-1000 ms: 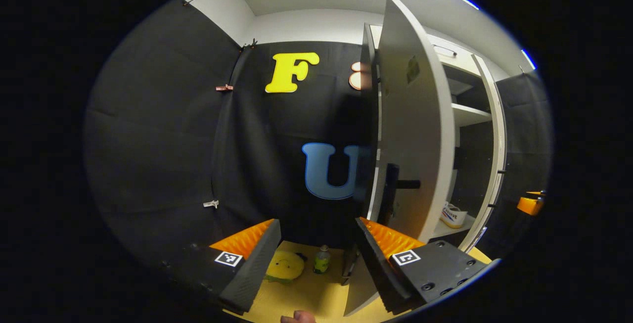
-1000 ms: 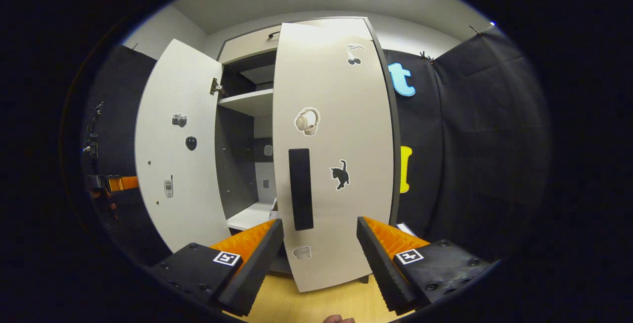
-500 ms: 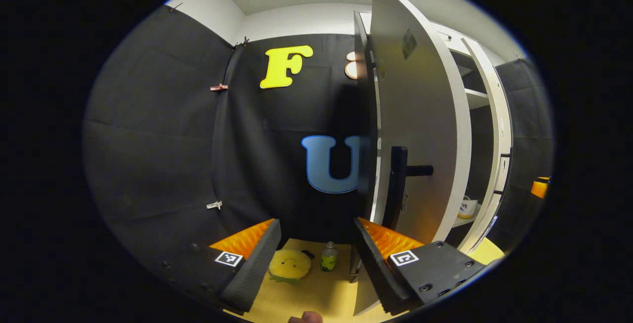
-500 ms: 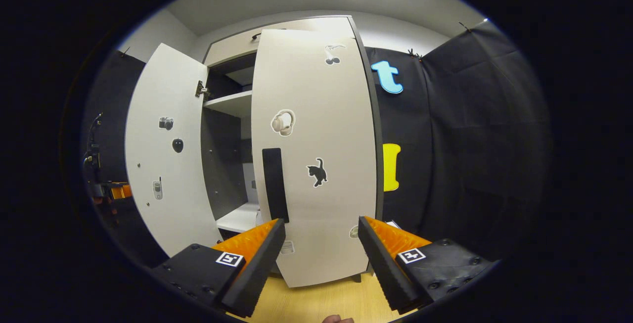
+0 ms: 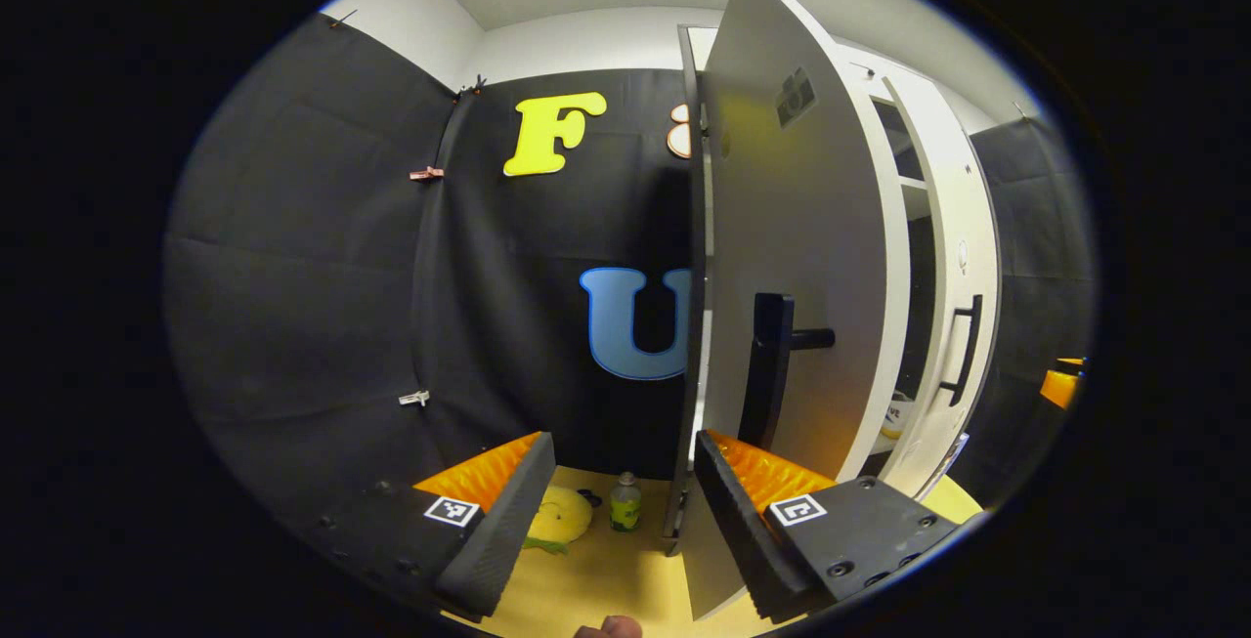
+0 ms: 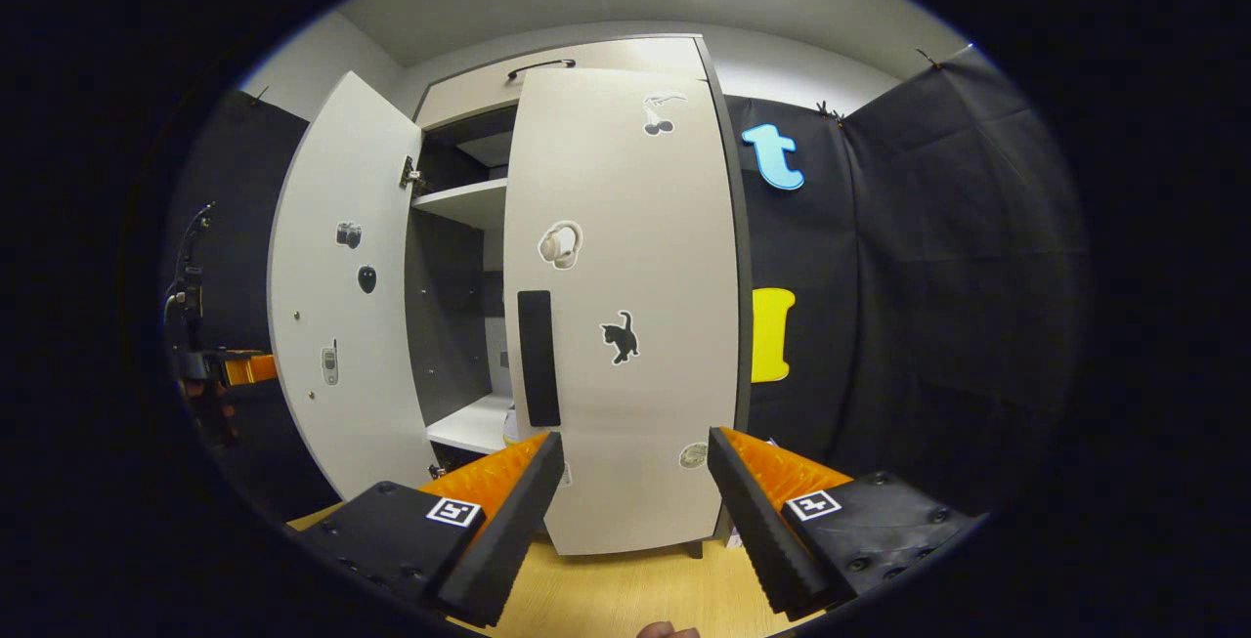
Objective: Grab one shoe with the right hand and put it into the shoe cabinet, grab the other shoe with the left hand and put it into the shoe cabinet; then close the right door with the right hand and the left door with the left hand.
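Observation:
The white shoe cabinet's right door point(image 6: 625, 325), with a black handle point(image 6: 538, 358), stands almost closed ahead of my right gripper point(image 6: 630, 506), which is open and holds nothing. The left door point(image 6: 332, 306) hangs wide open. In the left gripper view that left door point(image 5: 811, 257) is nearly edge-on, its black handle point(image 5: 772, 369) just above my open left gripper point(image 5: 616, 521). A white shoe point(image 5: 894, 415) shows on the lower shelf through the narrow gap beside the right door point(image 5: 963, 228). The left gripper point(image 6: 239, 367) appears at the far left of the right gripper view.
A yellow plush toy point(image 5: 562, 516) and a small green bottle point(image 5: 624, 503) lie on the wooden floor point(image 5: 606, 579) by the cabinet's left side. Inside, an upper shelf point(image 6: 469, 203) and a lower shelf point(image 6: 479, 423) show. Black cloth walls surround the booth.
The right door has swung further toward the cabinet, narrowing the gap. The left gripper has shifted, so the left door's outer face and handle sit more centrally in its view.

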Motion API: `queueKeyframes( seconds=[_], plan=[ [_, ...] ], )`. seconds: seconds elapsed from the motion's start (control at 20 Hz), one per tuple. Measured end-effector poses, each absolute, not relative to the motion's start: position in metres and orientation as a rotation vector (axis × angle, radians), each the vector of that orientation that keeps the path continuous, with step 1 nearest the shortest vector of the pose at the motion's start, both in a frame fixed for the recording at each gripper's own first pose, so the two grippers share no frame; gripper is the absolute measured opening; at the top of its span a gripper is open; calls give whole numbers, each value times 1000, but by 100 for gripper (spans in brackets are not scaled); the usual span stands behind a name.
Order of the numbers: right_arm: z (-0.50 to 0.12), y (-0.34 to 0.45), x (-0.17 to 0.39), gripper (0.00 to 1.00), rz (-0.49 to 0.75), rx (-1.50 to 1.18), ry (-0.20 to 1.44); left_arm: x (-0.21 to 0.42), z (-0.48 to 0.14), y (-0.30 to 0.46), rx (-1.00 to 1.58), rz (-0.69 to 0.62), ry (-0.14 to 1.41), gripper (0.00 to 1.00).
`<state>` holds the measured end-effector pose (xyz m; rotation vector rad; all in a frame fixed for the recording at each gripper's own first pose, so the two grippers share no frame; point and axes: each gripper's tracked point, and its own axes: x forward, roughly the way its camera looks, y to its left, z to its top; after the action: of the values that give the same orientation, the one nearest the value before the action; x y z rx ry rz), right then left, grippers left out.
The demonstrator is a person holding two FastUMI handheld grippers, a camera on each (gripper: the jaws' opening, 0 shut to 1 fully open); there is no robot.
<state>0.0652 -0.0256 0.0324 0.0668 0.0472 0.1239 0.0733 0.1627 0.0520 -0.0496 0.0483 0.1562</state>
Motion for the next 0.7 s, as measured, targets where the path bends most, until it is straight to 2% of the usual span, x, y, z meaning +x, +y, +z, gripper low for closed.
queueKeyframes(
  seconds=[0.7],
  plan=[
    [35,-49,49,97,159,79,58,96,59,33,-69,-4,27,93]
  ],
)
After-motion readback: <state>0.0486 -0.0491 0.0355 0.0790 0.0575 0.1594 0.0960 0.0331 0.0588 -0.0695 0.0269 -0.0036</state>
